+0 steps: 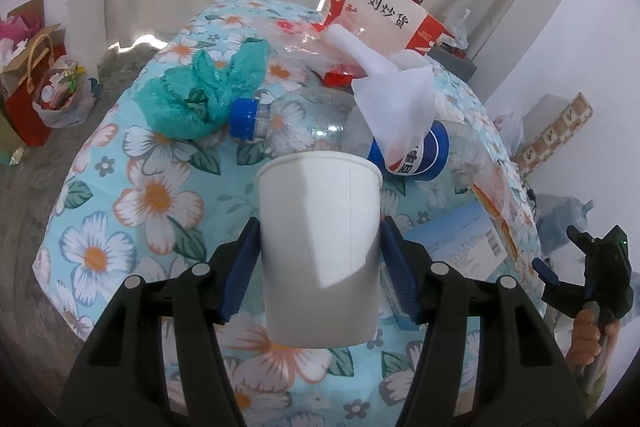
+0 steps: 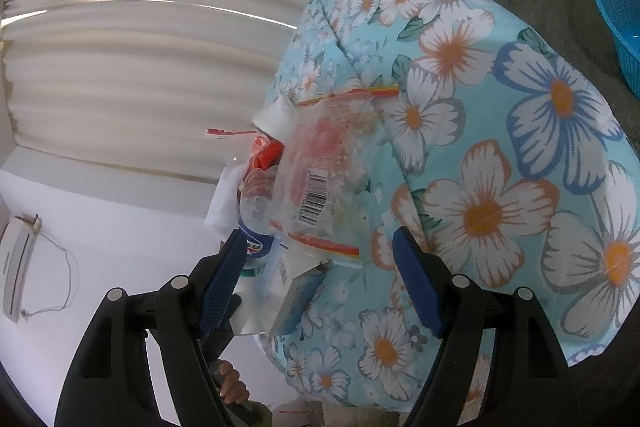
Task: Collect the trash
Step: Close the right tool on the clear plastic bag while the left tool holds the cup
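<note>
Centre frame, left gripper (image 1: pixel 320 251): jaws clenched on smooth white paper cup (image 1: pixel 319 247).
Lower frame, right gripper (image 2: pixel 320 283): jaws spread wide, empty, above crinkly clear plastic bag (image 2: pixel 320 183).

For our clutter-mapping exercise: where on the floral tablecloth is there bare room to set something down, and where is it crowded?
Bare floral tablecloth lies left of the white paper cup held in the left hand-held gripper, below the crumpled teal plastic bag. In the right wrist view, the cloth's right side is also free. Crowded: the far middle, around the clear blue-capped plastic bottle and white tissue.
</note>
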